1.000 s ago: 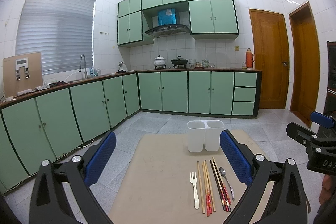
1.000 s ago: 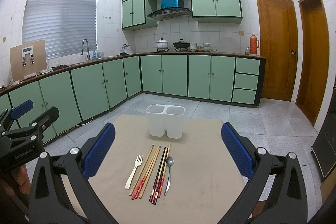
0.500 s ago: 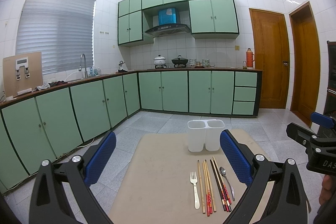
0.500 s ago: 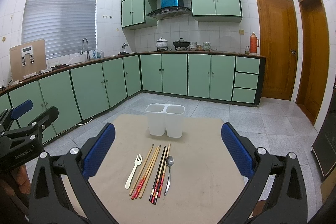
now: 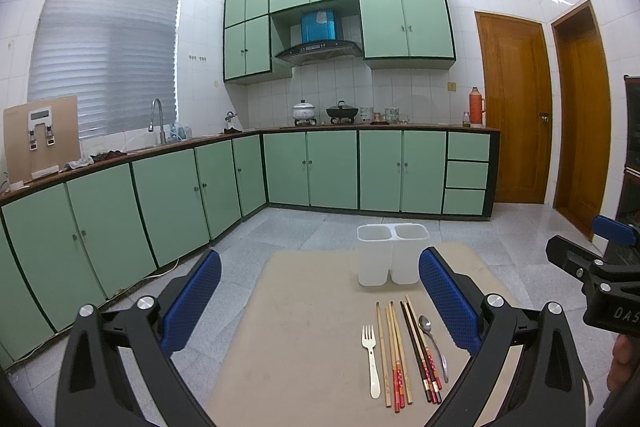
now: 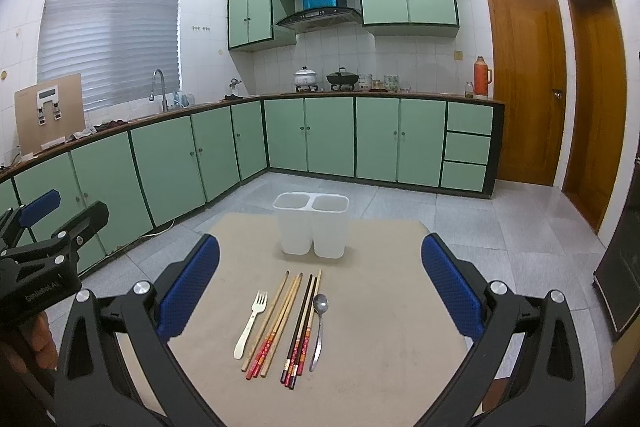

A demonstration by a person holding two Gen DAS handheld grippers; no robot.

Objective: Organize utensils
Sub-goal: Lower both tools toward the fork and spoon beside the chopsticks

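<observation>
1. We see the utensils lying in a row on the beige table (image 6: 380, 307), towards its near edge: a cream plastic fork (image 6: 251, 323), a loose bundle of light bamboo chopsticks with red ends (image 6: 276, 323), a set of dark lacquered chopsticks with patterned red ends (image 6: 302, 327), and a small steel spoon (image 6: 319, 327).
2. Beyond them, towards the far edge, stands the translucent white two-compartment plastic holder (image 6: 311, 225), upright, with nothing showing above its rims.
3. We judge the task not yet begun: nothing is held or sorted.
4. The right gripper (image 6: 320, 287) hangs above the row with its blue pads wide apart, empty. The left gripper (image 5: 320, 303) is likewise spread and empty.
5. Next, we would lower one gripper onto a single item, probably an outer one such as the spoon or fork, and pinch it clear of its neighbours, since the chopsticks lie touching.
6. The right wrist view centres the row; the left wrist view shows it off towards its right pad, and shows the right gripper's side at the frame edge.
</observation>
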